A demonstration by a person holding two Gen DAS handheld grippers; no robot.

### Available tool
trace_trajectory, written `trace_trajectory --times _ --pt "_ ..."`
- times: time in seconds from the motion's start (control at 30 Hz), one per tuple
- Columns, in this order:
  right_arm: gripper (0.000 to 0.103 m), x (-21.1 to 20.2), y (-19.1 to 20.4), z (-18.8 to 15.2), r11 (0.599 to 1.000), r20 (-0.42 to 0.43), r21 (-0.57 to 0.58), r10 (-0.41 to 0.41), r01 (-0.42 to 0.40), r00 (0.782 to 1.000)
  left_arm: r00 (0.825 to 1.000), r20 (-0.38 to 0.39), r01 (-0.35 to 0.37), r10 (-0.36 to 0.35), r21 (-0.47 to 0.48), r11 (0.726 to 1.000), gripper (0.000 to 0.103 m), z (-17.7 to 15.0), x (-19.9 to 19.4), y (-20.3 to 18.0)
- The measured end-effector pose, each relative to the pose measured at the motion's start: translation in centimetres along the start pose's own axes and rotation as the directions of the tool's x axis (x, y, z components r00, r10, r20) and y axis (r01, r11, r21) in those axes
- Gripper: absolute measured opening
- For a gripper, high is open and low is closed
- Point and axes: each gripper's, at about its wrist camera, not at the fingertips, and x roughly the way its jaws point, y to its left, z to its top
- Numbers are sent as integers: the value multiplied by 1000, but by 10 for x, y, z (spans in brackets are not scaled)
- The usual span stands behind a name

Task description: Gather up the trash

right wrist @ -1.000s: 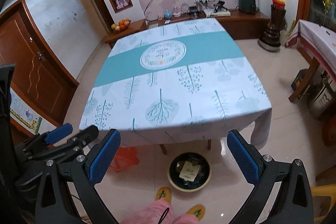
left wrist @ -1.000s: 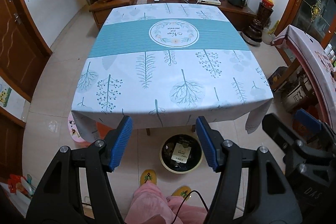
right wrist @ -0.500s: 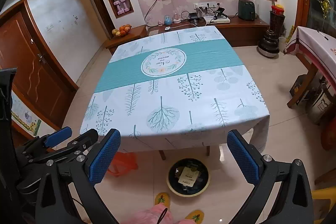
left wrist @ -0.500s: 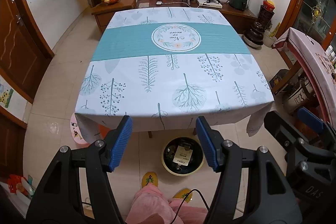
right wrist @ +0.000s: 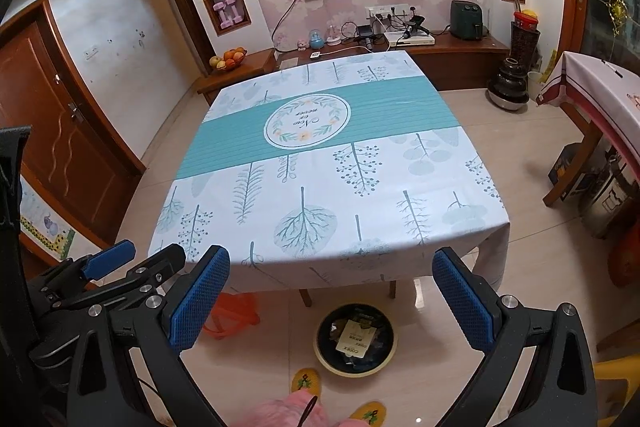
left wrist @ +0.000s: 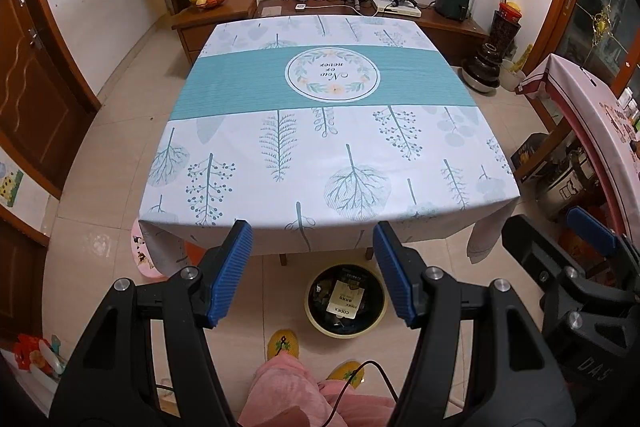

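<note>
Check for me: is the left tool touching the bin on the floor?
Apart. In the left wrist view the left tool hangs open and empty above the floor, and the bin sits far below, beyond its pads.

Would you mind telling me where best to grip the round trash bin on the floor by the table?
Probably the trash bin is best taken by its rim from above: it stands upright with its mouth open, and the near arc lies clear of the table edge.
</note>
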Motion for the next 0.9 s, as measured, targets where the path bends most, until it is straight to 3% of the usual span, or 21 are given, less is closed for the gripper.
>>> trace_trajectory --times 0.9 --pt "102 1 -4 6 1000 8 1 -2 2 1000 1000 11 -1 1 0 1000 60 11 4 -2"
